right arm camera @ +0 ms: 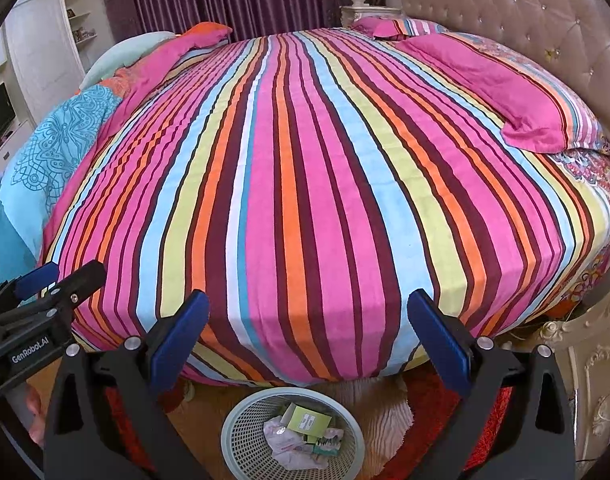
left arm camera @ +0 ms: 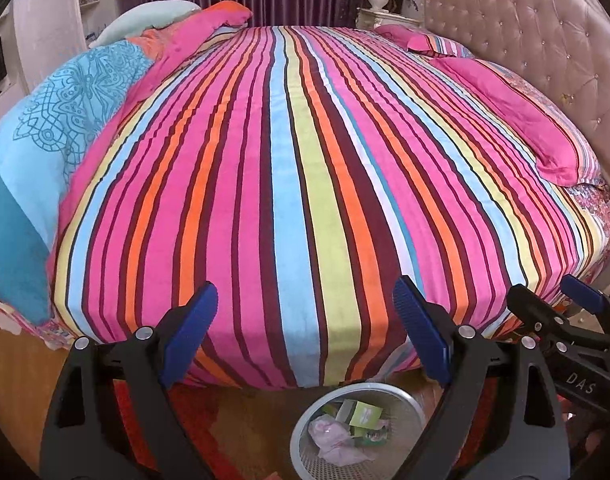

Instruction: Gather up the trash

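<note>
A pale mesh wastebasket (left arm camera: 303, 426) stands on the floor at the foot of the bed, just below both grippers. Inside it lie a green carton (left arm camera: 365, 414) and crumpled pinkish wrappers (left arm camera: 331, 438). The right wrist view shows the same wastebasket (right arm camera: 241, 412), green carton (right arm camera: 307, 420) and wrappers (right arm camera: 283, 438). My left gripper (left arm camera: 305, 286) is open above the bed's edge with nothing between its blue pads. My right gripper (right arm camera: 309, 298) is likewise open and holds nothing. Each appears beside the other: right gripper (left arm camera: 549, 292), left gripper (right arm camera: 61, 276).
A bed with a bright striped sheet (left arm camera: 305, 160) fills both views. A pink pillow (left arm camera: 521, 120) lies by the tufted headboard (left arm camera: 545, 20); a blue quilt (left arm camera: 45, 120) is heaped at the left. A red rug (right arm camera: 425, 412) and wooden floor surround the basket.
</note>
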Available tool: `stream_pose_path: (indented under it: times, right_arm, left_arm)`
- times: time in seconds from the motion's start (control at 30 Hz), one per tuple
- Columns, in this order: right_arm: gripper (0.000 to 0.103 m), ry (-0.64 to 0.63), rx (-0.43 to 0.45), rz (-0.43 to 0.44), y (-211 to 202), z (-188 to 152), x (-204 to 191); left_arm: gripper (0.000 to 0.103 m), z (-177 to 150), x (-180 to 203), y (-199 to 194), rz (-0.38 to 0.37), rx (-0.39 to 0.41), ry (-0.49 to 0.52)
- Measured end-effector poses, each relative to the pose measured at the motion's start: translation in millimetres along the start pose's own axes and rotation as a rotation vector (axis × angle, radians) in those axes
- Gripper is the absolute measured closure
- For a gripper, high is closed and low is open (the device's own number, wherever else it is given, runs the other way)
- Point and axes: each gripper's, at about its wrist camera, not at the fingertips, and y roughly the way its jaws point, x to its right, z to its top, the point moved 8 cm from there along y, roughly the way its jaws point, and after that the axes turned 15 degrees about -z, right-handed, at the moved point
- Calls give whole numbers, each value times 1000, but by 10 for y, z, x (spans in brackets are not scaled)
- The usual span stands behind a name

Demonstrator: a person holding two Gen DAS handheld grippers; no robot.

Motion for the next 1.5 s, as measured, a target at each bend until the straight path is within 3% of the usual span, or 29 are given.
stream_pose_path:
  times: [1.5]
  right_arm:
    - [8, 1, 8, 8, -42, 43, -19]
  left_arm:
    - [16, 66, 14, -70, 8, 7, 21]
